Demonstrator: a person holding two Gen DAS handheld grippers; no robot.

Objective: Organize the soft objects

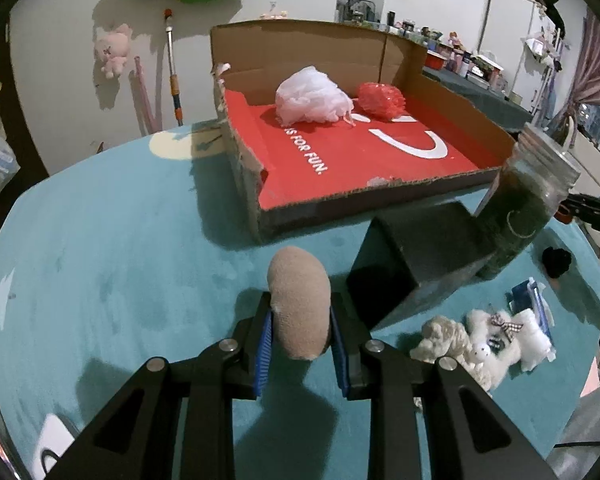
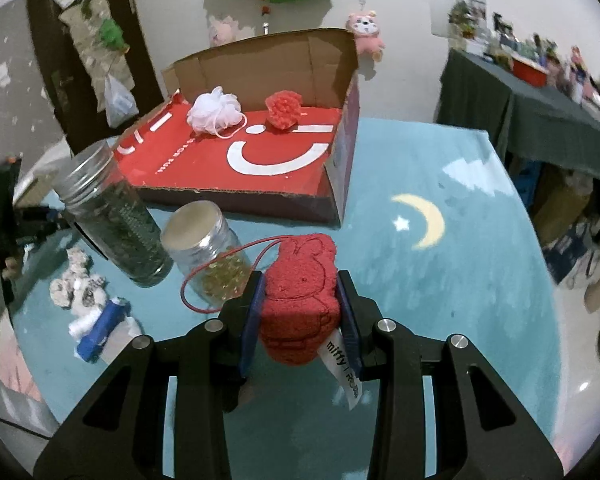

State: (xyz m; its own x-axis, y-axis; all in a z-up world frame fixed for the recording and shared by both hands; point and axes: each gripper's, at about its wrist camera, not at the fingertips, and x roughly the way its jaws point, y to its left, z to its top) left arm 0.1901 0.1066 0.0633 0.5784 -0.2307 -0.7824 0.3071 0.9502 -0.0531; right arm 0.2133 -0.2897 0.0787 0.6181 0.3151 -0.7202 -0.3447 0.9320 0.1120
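My left gripper [image 1: 300,320] is shut on a tan oval sponge [image 1: 299,300], held above the teal cloth short of the cardboard box [image 1: 452,100]. Inside the box, on its red floor, lie a white mesh pouf [image 1: 312,96] and a red mesh pouf [image 1: 382,98]. My right gripper [image 2: 302,312] is shut on a red rabbit-shaped sponge [image 2: 300,296] with a red cord and a white label, held in front of the same cardboard box [image 2: 340,184]. The white mesh pouf [image 2: 214,110] and red mesh pouf [image 2: 283,110] sit at its back.
A tall jar of dark green stuff [image 1: 520,212] and a black block [image 1: 412,256] stand right of the left gripper. White fluffy toys [image 1: 476,344] lie nearby. A shorter jar with yellow beads [image 2: 212,256] and the tall jar [image 2: 112,212] stand left of the right gripper.
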